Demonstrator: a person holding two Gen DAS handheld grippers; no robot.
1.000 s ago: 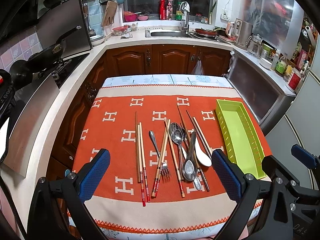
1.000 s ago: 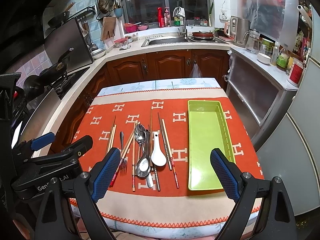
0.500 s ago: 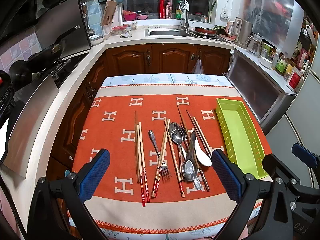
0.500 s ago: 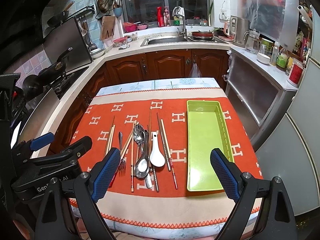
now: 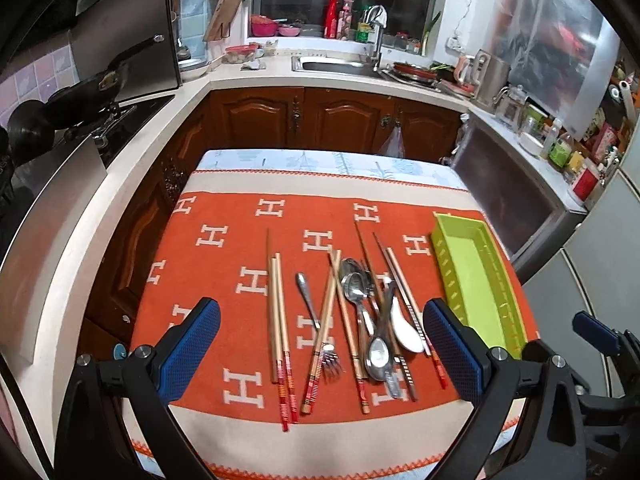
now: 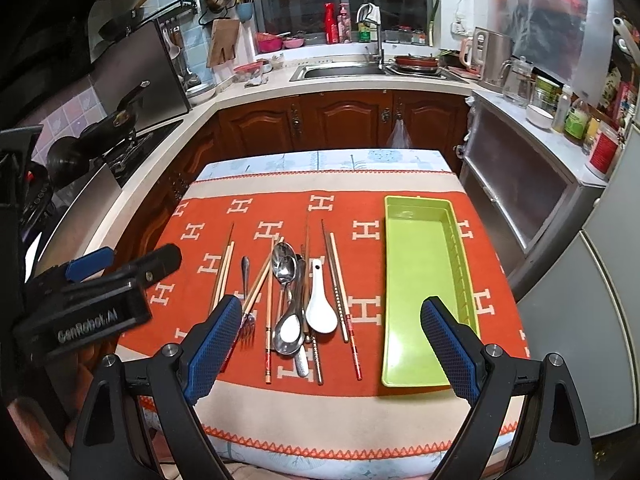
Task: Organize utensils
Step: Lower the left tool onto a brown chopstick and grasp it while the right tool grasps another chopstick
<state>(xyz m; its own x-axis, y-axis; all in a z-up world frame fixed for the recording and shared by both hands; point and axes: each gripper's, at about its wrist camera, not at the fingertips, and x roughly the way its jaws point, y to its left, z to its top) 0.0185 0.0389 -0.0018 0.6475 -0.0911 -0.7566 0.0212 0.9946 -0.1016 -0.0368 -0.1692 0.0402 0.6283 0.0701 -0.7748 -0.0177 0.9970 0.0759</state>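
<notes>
Two handheld grippers hover above a kitchen table draped in an orange cloth (image 6: 248, 364), with sorting not yet begun. The left gripper (image 5: 320, 344) holds its blue-padded fingers (image 5: 192, 344) spread wide and empty; the right gripper (image 6: 328, 348) does the same.

Ahead of and between the left gripper's fingers lies the whole jumble: a wooden chopstick pair (image 5: 278, 320) toward the left pad, a fork (image 5: 318, 322) with tines pointing at the camera, crossed chopsticks, stacked steel spoons (image 5: 362, 304) and a white ceramic spoon (image 5: 404, 328) near the right pad. The green tray (image 6: 420, 288), bare inside, sits just behind the right gripper's right finger and beyond the left gripper's right pad.

The risk appears to lie in the overlap. The spoons and chopsticks cross one another, so closing on one piece could drag or flick its neighbours, perhaps off the table's near edge. Thin chopsticks flat on cloth may slip from the pads, and the fabric could bunch under the fingertips.
</notes>
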